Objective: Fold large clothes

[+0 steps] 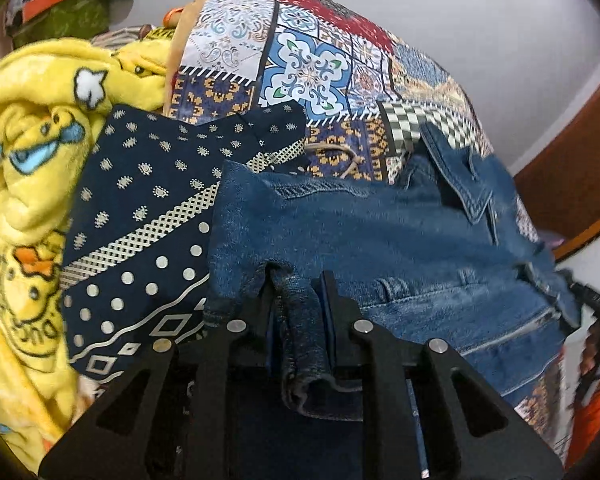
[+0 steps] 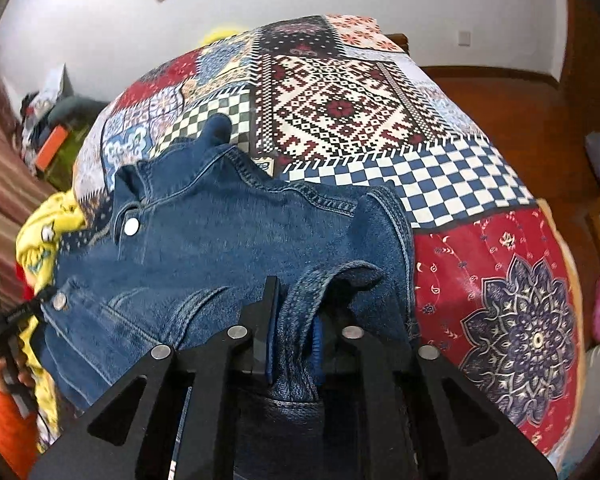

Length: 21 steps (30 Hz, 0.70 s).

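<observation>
A blue denim jacket (image 1: pixel 380 232) lies across a patchwork bedspread (image 1: pixel 312 64), collar away from me, its snap buttons showing in the right wrist view (image 2: pixel 220 240). My left gripper (image 1: pixel 298 280) is shut on a bunched fold of the jacket's near left edge. At the near right edge, my right gripper (image 2: pixel 296 300) pinches a thick fold of denim between its pads. Both folds rise slightly off the bed. The other gripper shows faintly at each view's edge.
Left of the jacket lie a navy patterned garment (image 1: pixel 140 208) and a crumpled yellow fleece blanket (image 1: pixel 28 160). The bedspread (image 2: pixel 340 112) stretches bare past the jacket to the far right. Wooden floor (image 2: pixel 520 112) lies beyond. A person's orange sleeve (image 2: pixel 8 432) shows low left.
</observation>
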Tool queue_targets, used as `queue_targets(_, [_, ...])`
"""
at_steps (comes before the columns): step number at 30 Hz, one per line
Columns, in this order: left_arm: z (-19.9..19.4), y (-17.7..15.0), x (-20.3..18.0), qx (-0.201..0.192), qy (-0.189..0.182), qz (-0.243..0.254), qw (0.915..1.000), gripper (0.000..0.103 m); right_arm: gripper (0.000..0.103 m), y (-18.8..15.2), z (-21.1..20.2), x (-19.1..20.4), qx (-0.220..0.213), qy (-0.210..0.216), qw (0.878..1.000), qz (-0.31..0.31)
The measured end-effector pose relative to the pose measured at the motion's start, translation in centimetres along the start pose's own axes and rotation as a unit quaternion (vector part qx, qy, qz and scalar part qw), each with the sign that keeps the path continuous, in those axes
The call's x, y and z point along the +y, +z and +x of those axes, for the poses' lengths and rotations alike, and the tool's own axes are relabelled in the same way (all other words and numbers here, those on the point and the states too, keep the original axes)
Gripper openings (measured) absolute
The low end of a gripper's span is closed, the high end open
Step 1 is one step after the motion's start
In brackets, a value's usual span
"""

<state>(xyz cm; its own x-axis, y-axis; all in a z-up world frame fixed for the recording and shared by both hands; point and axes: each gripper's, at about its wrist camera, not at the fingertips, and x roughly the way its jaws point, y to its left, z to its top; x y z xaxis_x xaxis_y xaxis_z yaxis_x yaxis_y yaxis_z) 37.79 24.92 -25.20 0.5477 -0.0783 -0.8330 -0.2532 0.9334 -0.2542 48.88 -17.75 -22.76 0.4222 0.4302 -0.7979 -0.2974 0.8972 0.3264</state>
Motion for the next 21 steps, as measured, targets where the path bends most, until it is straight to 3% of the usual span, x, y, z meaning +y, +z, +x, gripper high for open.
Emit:
queue_targets(2, [-1.1, 0.0, -0.9, 0.004, 0.021, 0.018, 0.9996, 0.020, 0.029, 0.1, -0.8, 0.2, 0.002, -0.029, 1.000, -0.007])
queue_targets(4, [-2.3, 0.0, -1.8, 0.002, 0.044, 0.040, 0.9982, 0.027, 0.030, 0.1, -2.3, 0.3, -0.009, -0.046, 0.999, -0.019])
queue_targets(8, [-6.1, -0.4, -4.2, -0.042, 0.074, 0.088, 0.9925, 0.052, 0.030, -0.2, -5.9, 0.7, -0.041, -0.077, 0.995, -0.043])
queue_targets(14, [-10.8, -2.3, -7.0, -0.083, 0.045, 0.127, 0.9875, 0.062, 0.039, -2.3, -10.6, 2.1, -0.081, -0.066, 0.992, -0.071])
queue_targets(18, [-11.4, -4.9, -9.5, -0.077, 0.028, 0.157, 0.9842, 0.070, 0.047, -4.4, -11.4, 3.8, -0.094, -0.037, 0.992, -0.082])
queue_targets(21, [-10.1, -6.9, -11.0, -0.058, 0.024, 0.173, 0.9829, 0.070, 0.054, -5.9, -10.7, 5.2, -0.088, -0.017, 0.992, -0.090])
